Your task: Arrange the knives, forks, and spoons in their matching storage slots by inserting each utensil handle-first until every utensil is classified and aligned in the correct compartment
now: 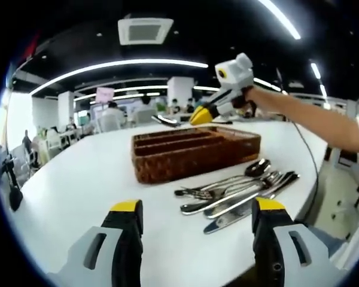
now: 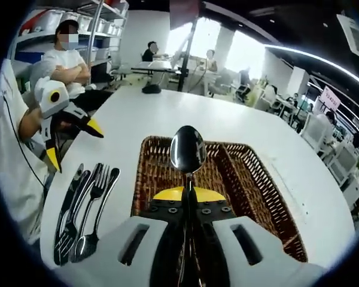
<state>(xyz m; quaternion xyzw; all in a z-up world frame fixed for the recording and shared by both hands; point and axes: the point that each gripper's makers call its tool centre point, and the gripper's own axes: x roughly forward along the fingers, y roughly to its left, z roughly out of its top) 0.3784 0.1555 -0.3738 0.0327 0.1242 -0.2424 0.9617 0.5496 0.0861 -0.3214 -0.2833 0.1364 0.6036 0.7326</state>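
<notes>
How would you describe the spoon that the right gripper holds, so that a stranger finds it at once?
Start at the brown wicker tray on the white table. Just above the tray, the right gripper is shut on a spoon, held upright with its bowl pointing up. Unlike the other cutlery, which lies flat on the table beside the tray, this spoon is lifted in the air.

open-plan office | seated people at desks (image 2: 161, 60) | ceiling air vent (image 1: 145, 30) | strip lights (image 1: 119, 64)
</notes>
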